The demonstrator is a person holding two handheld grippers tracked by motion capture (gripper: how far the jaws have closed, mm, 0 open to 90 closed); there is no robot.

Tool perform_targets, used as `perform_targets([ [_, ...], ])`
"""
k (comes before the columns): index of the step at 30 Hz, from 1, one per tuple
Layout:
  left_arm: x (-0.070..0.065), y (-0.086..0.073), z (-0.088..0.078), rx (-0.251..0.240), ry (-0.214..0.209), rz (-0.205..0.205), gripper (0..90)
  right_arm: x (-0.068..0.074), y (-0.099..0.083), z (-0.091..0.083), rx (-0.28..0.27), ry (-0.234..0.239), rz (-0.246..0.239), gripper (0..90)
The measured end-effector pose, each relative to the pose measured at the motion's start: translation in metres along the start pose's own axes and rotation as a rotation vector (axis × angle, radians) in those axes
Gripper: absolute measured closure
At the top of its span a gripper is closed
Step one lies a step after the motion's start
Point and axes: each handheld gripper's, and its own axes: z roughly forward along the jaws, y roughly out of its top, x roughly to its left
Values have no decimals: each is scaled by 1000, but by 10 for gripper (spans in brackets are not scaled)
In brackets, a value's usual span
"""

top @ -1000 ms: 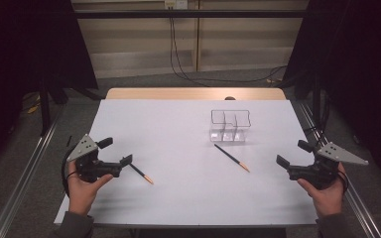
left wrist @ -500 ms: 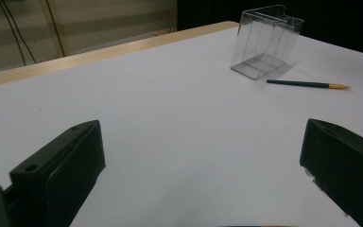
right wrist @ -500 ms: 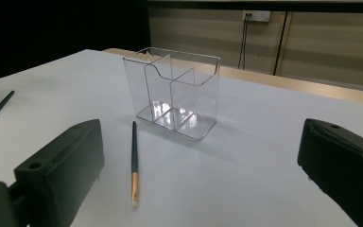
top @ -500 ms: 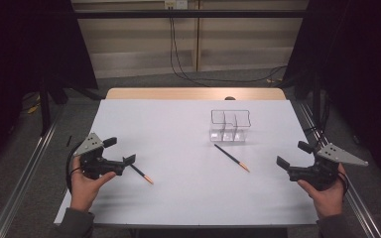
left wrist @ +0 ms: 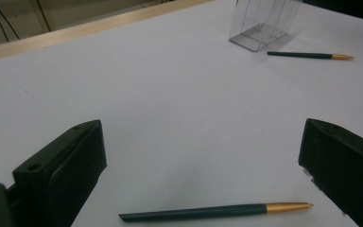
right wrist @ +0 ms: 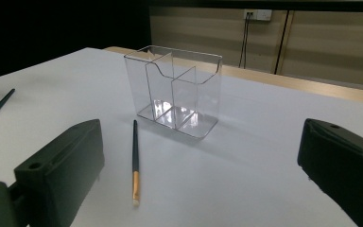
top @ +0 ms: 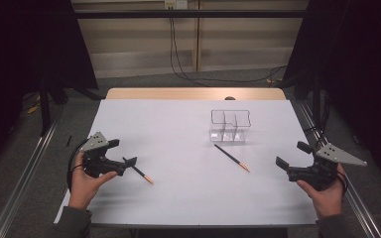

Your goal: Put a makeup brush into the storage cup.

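The near pen [top: 139, 171] lies flat on the white worktop [top: 178, 148], on the left side, right in front of the left gripper [top: 127, 161]. The pen is dark green with a gold tip. In the left gripper view, the pen [left wrist: 215, 212] lies across the gap between the two black fingers [left wrist: 61, 175], low down and close to them. The fingers are spread wide open. They hold nothing and do not touch the pen. A person's left hand [top: 87, 181] holds this gripper just above the worktop.

A second pen [top: 231, 157] of the same kind lies near the middle of the worktop. It sits just in front of a clear box [top: 230, 126], with its gold tip pointing away from the box. The box stands upright and has walls inside that split it into small parts. Nothing can be seen inside it. In the right gripper view, the second pen [right wrist: 134, 161] lies just beside the front of the clear box [right wrist: 177, 90], close but not touching.

The right gripper [top: 290, 162] is at the right edge of the worktop, held by the person's right hand [top: 325, 191]. It is well apart from both pens. Its black fingers [right wrist: 61, 170] are also spread wide open and hold nothing.
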Motion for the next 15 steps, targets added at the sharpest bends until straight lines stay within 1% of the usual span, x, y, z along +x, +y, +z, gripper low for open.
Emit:
perform_targets([
  [2, 0, 0, 2, 16, -4, 3, 13, 0, 0, 0, -1, -2, -3, 10],
  [4, 0, -1, 4, 29, -8, -9, 13, 0, 0, 0, -1, -3, -4, 10],
  [5, 0, -1, 4, 39, -11, -3, 13, 0, 0, 0, -1, -3, -4, 10],
  [6, 0, -1, 5, 47, -7, -8, 13, 0, 0, 0, -1, -4, -4, 10],
  [7, 0, -1, 6, 60, -8, 2, 13, 0, 0, 0, -1, -4, -4, 10],
  [9, 0, -1, 6, 64, -12, 0, 13, 0, 0, 0, 0, -3, -2, 10],
  [10, 0, 0, 7, 73, -3, 2, 13, 0, 0, 0, 4, 2, -1, 10],
  [11, 1, 0, 7, 89, -9, 10, 13, 0, -1, 0, 4, 2, 2, 10],
  [14, 1, 0, 9, 113, -16, 9, 13, 0, -1, 1, 1, 0, -3, 10],
  [15, 1, 0, 9, 120, -12, 10, 13, 0, -1, 1, 0, -4, 0, 10],
])
